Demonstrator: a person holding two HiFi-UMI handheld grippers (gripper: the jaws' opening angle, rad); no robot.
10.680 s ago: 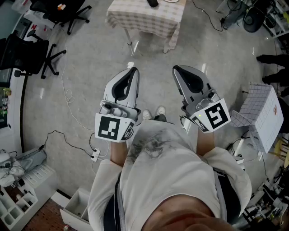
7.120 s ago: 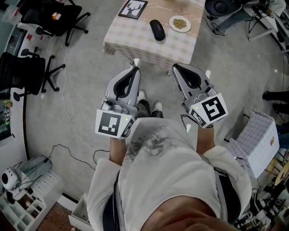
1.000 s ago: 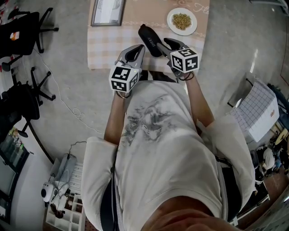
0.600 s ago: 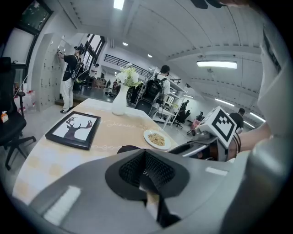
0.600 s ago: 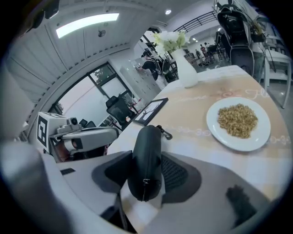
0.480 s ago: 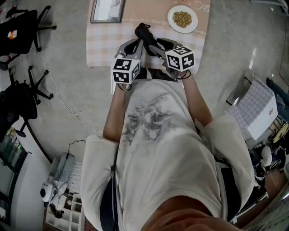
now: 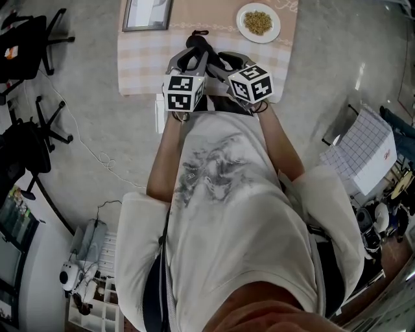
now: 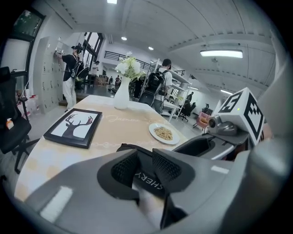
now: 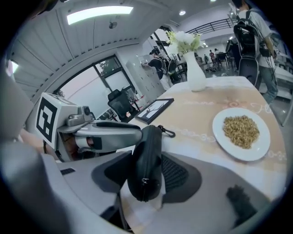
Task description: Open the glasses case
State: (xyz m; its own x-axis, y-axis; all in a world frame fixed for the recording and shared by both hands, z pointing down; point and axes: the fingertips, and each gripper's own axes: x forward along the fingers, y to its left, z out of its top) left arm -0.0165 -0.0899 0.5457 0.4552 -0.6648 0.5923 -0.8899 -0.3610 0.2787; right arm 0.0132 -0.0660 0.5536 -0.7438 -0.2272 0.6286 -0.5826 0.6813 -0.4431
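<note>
Black zipped glasses case stands edgewise at twelve o'clock, clamped in wide right tool | left tool, jaws just parted, narrowly straddles it | zip looks shut, opening unstarted.

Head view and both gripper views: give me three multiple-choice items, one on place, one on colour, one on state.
1. In the head view, the round white plate of grains lies where from the black-framed deer picture? A left B right C on it
2. The oblong zipped glasses case is A black B red C white
3. The case is A closed B wide open C missing
B: the plate sits to its right. A: dark shell in every view. A: halves meet along the zip.
</note>
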